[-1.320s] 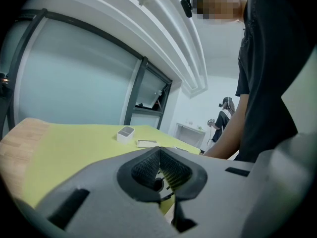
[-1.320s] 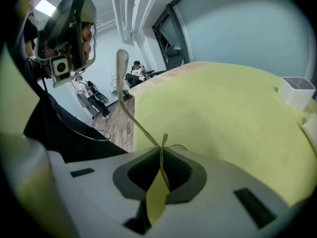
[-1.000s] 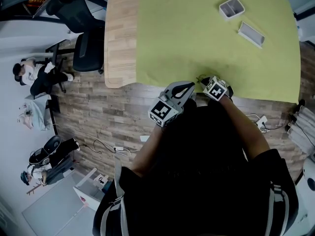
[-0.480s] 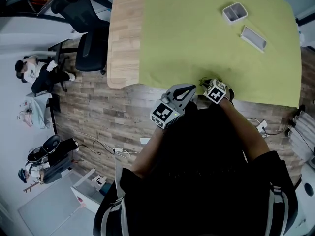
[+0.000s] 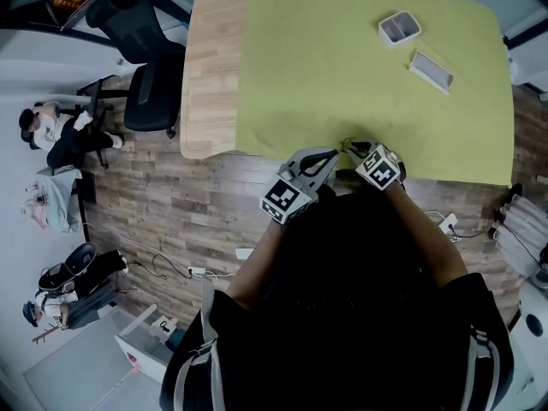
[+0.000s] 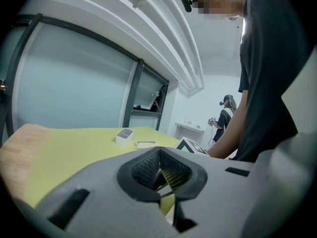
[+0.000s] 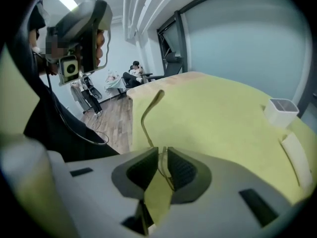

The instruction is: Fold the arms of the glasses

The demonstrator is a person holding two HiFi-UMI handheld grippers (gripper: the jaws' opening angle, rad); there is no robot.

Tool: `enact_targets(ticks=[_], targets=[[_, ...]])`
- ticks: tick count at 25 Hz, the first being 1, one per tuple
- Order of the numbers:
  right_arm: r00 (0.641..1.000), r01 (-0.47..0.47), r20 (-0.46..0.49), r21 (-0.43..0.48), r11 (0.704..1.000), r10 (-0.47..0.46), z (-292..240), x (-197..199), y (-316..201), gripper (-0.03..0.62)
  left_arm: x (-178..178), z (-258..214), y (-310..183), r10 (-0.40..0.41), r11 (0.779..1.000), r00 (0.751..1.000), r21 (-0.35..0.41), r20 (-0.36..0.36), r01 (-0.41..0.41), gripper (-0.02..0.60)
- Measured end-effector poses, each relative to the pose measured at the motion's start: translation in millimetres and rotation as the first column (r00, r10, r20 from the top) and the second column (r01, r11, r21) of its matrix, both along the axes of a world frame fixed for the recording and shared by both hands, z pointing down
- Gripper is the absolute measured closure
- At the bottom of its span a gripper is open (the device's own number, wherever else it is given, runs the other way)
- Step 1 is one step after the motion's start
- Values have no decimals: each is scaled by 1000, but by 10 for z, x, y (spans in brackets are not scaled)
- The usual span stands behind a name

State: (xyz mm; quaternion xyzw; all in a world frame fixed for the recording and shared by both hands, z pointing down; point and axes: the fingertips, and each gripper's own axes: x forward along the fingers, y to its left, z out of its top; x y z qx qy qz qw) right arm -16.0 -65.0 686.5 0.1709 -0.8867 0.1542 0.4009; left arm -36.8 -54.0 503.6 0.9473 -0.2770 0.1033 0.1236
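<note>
While the right gripper point(image 7: 162, 163) keeps its jaws pinched on the thin wire frame of the glasses point(image 7: 147, 114), one arm curving free above them, the left gripper point(image 6: 159, 168) has its jaws pressed together close by. Both have barely shifted at the near edge of the green cloth point(image 5: 342, 67), so the fold looks unfinished.

Surroundings: covered surface, two white items, chair, floor.
A yellow-green cloth point(image 5: 342, 58) covers most of the surface; a bare wooden strip point(image 5: 212, 67) stays exposed along its left side. A small open white container point(image 5: 400, 27) sits near the far edge, with a flat white box point(image 5: 430, 69) just beside it, the two apart. A black office chair point(image 5: 145, 80) stands to the left of the surface on a wood-plank floor point(image 5: 197, 204). Cables point(image 5: 163, 259) and a white power strip point(image 5: 447, 223) lie on the floor.
</note>
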Motion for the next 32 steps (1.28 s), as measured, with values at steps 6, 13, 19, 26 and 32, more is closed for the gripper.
enact_targets(ticks=[6, 13, 19, 26, 32], targets=[[996, -52, 69, 0, 999, 51, -178, 68, 7, 554, 27, -16, -28, 11, 1000, 1000, 8, -5, -11, 564], [987, -49, 152, 2, 999, 48, -508, 40, -9, 554, 2, 2, -37, -3, 1000, 1000, 10, -2, 3, 564], [983, -32, 181, -11, 999, 33, -659, 1, -51, 542, -15, 25, -24, -18, 1000, 1000, 2, 6, 18, 564], [976, -34, 213, -43, 998, 43, -700, -53, -123, 514, -16, 28, -11, -24, 1000, 1000, -1, 3, 24, 563], [985, 35, 168, -20, 999, -31, -656, -57, -66, 528, -41, 4, -40, -35, 999, 999, 2, -4, 35, 564]])
